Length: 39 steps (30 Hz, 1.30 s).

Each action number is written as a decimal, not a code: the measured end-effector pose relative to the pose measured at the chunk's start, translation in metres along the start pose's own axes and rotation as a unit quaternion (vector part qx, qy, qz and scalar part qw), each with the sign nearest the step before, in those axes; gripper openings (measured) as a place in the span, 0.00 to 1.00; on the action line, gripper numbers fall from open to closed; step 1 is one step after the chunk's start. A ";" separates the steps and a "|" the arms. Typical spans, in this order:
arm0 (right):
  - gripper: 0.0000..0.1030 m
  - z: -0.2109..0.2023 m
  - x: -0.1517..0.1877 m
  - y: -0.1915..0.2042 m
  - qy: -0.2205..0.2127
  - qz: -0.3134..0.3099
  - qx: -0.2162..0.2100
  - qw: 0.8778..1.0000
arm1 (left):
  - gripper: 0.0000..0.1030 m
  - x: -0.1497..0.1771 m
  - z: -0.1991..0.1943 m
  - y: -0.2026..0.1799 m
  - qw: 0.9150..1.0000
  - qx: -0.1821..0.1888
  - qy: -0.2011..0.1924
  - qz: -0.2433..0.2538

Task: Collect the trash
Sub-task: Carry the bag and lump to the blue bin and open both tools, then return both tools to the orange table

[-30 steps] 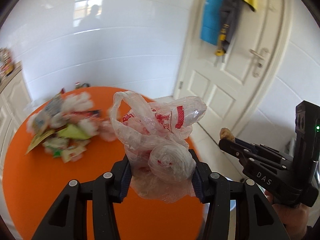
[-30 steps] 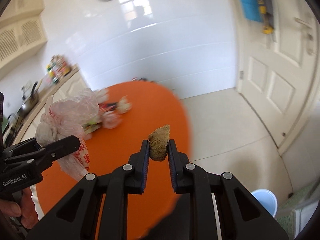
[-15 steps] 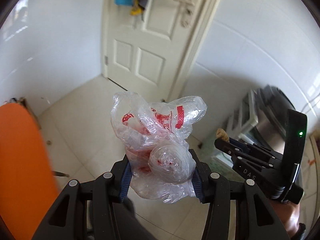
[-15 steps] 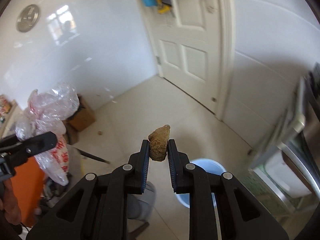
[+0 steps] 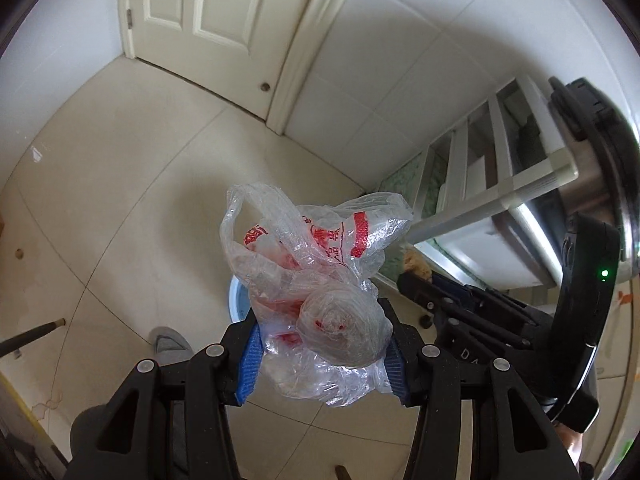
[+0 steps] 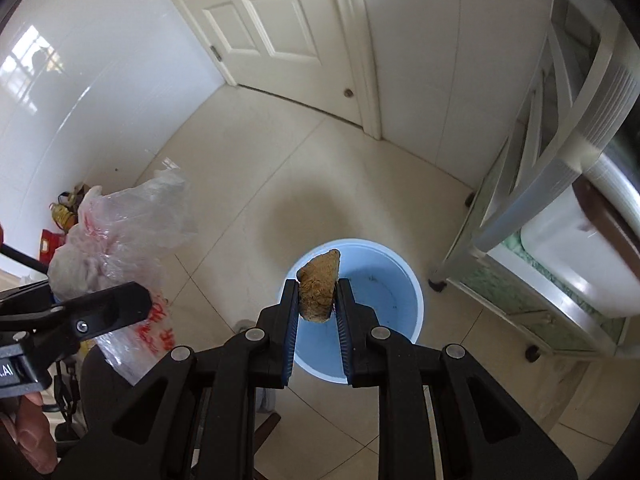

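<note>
At the bottom centre of the left wrist view, the left gripper has its blue ribbed pads pinching a crumpled plastic bag, thin and clear with red print, knotted into a round wad between the jaws and ballooning into loose handles above. In the right wrist view, the right gripper has its jaws pressed close on a food scrap, a tan, crumbly, rough wedge with its point up. Directly past that scrap, in the centre of the frame, a round blue plastic bin stands open on the floor, its smooth inside showing only a few dark specks. The glossy cream tiles around the bin lie open toward the upper left. At right a white slatted rack on small feet stands just beside the bin's rim. Farthest, at the top, is a white panelled door.
</note>
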State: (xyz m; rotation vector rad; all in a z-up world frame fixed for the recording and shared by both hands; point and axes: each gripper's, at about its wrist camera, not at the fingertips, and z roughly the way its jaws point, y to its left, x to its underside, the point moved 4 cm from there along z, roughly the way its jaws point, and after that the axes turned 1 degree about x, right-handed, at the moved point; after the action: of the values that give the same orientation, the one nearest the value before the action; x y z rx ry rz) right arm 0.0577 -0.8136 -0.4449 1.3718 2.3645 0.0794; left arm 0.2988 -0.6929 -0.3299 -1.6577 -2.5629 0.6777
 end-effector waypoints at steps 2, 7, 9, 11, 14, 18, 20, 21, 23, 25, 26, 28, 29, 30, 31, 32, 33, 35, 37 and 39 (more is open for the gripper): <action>0.20 0.012 -0.002 -0.007 0.010 0.008 0.006 1.000 | 0.50 -0.007 0.012 -0.001 1.000 0.007 0.013 0.000; 0.22 0.026 0.001 -0.020 0.026 0.028 0.013 0.999 | 0.71 -0.027 0.033 0.013 0.999 -0.019 0.035 0.007; 0.42 0.028 0.004 -0.023 0.028 0.033 0.017 0.999 | 0.78 -0.032 0.033 0.020 0.999 -0.027 0.031 0.007; 0.67 0.027 0.006 -0.027 0.023 0.039 0.024 0.999 | 0.80 -0.036 0.029 0.029 0.999 -0.042 0.023 0.012; 0.83 0.023 0.009 -0.030 0.014 0.049 0.024 0.998 | 0.81 -0.039 0.024 0.035 0.997 -0.071 0.010 0.015; 0.99 0.005 0.013 -0.023 -0.004 0.052 0.027 0.998 | 0.81 -0.037 -0.010 0.052 0.993 -0.114 -0.036 0.009; 0.99 -0.011 0.013 -0.011 -0.019 0.045 0.028 0.998 | 0.81 -0.033 -0.035 0.060 0.988 -0.141 -0.066 0.010; 0.99 -0.018 0.013 -0.005 -0.027 0.041 0.028 0.998 | 0.81 -0.029 -0.049 0.065 0.984 -0.155 -0.083 0.009; 1.00 -0.040 0.010 0.014 -0.047 0.030 0.025 0.998 | 0.82 -0.019 -0.076 0.074 0.979 -0.168 -0.114 0.004; 1.00 -0.063 0.008 0.036 -0.068 0.017 0.019 0.997 | 0.83 -0.008 -0.108 0.086 0.974 -0.175 -0.146 -0.007; 1.00 -0.075 0.007 0.049 -0.079 0.010 0.018 0.997 | 0.84 -0.001 -0.119 0.086 0.971 -0.178 -0.161 -0.010; 1.00 -0.098 0.005 0.074 -0.098 -0.005 0.007 0.995 | 0.93 0.014 -0.150 0.093 0.961 -0.192 -0.198 -0.020; 1.00 -0.111 0.004 0.090 -0.111 -0.015 0.000 0.994 | 0.94 0.024 -0.166 0.096 0.956 -0.200 -0.215 -0.026; 1.00 -0.122 0.003 0.102 -0.120 -0.024 -0.005 0.992 | 0.95 0.031 -0.184 0.102 0.950 -0.206 -0.233 -0.031; 1.00 -0.134 0.002 0.117 -0.131 -0.034 -0.009 0.991 | 0.95 0.038 -0.195 0.101 0.945 -0.210 -0.249 -0.036; 1.00 -0.147 0.001 0.131 -0.142 -0.045 -0.014 0.989 | 0.96 0.046 -0.208 0.103 0.940 -0.214 -0.261 -0.042; 1.00 -0.161 0.001 0.148 -0.152 -0.058 -0.021 0.986 | 0.96 0.053 -0.224 0.109 0.935 -0.218 -0.275 -0.049; 1.00 -0.183 0.001 0.177 -0.169 -0.078 -0.031 0.982 | 0.98 0.068 -0.243 0.108 0.925 -0.226 -0.299 -0.063; 1.00 -0.207 0.003 0.207 -0.187 -0.098 -0.041 0.976 | 0.98 0.084 -0.267 0.113 0.913 -0.236 -0.324 -0.077; 1.00 -0.230 0.007 0.237 -0.207 -0.126 -0.053 0.969 | 0.98 0.105 -0.295 0.127 0.901 -0.245 -0.346 -0.095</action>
State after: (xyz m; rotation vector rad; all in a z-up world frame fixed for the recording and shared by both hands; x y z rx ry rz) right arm 0.1642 -0.6509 -0.1777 0.9229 2.1218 -0.1383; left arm 0.4344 -0.4555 -0.1318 -1.3928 -3.6024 0.7550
